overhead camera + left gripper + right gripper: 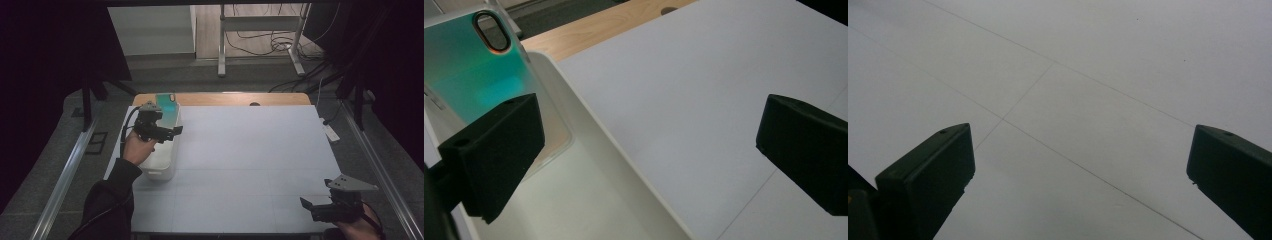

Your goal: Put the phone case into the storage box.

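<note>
Nearest the lens, right gripper [312, 206] idles with jaws spread over the bare table [250, 150], while left gripper [167, 131], jaws likewise apart and empty, hovers over the white bin [162, 165] holding the teal phone case [469, 75]; likely next: descend and grasp

The left gripper [167, 133] hides much of the white bin [162, 167]; the teal phone case [469, 75] is cut off.

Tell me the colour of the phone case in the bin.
Teal-green phone case, shading iridescent, clearest in the left gripper view.
</note>
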`<state>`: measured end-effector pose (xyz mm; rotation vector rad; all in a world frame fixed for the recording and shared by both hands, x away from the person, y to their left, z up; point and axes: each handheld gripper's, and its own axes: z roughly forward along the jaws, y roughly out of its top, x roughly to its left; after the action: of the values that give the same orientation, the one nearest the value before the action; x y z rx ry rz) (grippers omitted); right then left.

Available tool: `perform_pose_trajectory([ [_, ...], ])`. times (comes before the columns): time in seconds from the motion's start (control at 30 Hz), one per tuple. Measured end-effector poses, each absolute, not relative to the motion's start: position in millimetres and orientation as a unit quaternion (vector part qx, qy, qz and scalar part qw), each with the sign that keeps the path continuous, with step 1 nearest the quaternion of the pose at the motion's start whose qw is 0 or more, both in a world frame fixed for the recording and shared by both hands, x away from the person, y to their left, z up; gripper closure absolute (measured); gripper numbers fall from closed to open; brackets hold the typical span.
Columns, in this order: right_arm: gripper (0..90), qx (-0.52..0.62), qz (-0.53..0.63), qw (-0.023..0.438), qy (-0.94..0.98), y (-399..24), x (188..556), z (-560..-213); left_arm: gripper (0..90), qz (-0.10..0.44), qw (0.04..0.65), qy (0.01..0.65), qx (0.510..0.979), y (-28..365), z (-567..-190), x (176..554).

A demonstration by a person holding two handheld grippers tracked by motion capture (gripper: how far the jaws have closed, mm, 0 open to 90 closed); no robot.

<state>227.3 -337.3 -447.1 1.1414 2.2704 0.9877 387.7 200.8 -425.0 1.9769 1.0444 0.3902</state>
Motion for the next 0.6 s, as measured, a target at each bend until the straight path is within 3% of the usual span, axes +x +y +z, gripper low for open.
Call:
perform_pose_trajectory([
  [0.6, 0.0, 0.408, 0.352, 0.208, 0.816, -336.4, 227.3, -447.3, 0.0, 0.154, 0.438, 0.411, 0.785, 204.0, -428.2, 353.9],
])
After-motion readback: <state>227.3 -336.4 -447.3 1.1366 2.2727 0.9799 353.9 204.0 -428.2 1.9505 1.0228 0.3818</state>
